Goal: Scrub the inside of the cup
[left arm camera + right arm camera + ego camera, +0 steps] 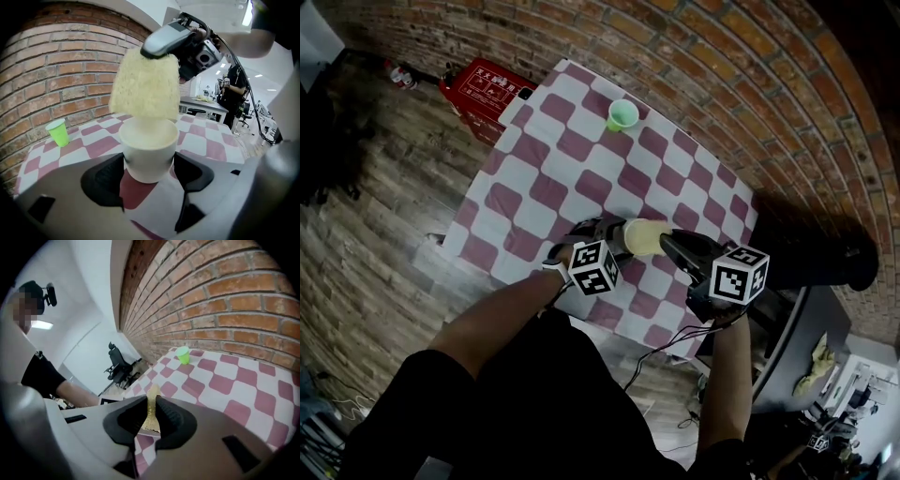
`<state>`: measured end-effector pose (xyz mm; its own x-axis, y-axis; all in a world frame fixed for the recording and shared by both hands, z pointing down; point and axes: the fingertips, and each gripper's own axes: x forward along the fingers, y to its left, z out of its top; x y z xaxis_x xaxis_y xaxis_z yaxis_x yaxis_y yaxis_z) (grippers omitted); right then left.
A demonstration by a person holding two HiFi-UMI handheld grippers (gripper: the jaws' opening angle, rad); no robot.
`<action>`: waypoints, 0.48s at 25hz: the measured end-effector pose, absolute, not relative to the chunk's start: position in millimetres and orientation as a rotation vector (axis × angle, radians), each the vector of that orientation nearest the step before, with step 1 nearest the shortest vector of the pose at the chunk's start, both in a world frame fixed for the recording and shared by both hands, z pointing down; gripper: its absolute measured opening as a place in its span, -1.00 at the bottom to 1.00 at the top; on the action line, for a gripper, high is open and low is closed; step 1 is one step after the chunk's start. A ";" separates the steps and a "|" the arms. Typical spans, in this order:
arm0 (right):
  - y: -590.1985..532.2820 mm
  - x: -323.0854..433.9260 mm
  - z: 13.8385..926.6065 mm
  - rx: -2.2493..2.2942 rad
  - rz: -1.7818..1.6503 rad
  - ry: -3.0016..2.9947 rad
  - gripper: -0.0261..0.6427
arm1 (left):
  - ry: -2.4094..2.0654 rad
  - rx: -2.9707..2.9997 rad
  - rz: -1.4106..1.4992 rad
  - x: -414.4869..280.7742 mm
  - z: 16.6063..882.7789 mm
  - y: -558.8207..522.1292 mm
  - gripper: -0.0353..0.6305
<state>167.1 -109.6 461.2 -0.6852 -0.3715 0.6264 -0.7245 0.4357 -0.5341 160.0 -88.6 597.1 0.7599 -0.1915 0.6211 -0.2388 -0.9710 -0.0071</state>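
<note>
My left gripper [149, 171] has its jaws closed on the sides of a pale cup [149, 150], one pad against each flank. The cup stands upright with its mouth open to the top. Its base is hidden behind my jaws, so I cannot tell whether it rests on the checked tablecloth [206, 140] or is lifted off it.

My right gripper [152, 416] has its jaws pressed together on a yellow sponge [146, 84]. In the right gripper view only a thin, squeezed edge of the sponge shows between the pads, and the cup is out of that frame. From the left gripper view the sponge hangs broad and flat straight over the cup's mouth. Its lower edge overlaps the rim, and I cannot tell whether it dips inside or sits just above. The inside of the cup is largely covered by the sponge.

In the head view the cup and sponge blur into one pale shape between the two grippers, near the table's near edge.

A small green cup [622, 115] stands well apart at the far side of the table, near the brick wall [225, 301]. A red box [487, 89] sits on the floor beside the table, its print too small to read.
</note>
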 end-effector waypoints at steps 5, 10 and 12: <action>-105.7 176.3 462.8 1.055 0.936 -2.145 -0.72 | -0.355 2.878 1.005 160.0 597.4 -88.8 0.10; -106.0 166.5 514.5 1.088 0.834 -1.939 -0.72 | -0.356 2.876 1.007 160.9 597.2 -88.6 0.10; -109.5 168.6 536.6 1.154 0.830 -1.846 -0.72 | -0.359 2.874 1.007 160.9 597.2 -88.6 0.10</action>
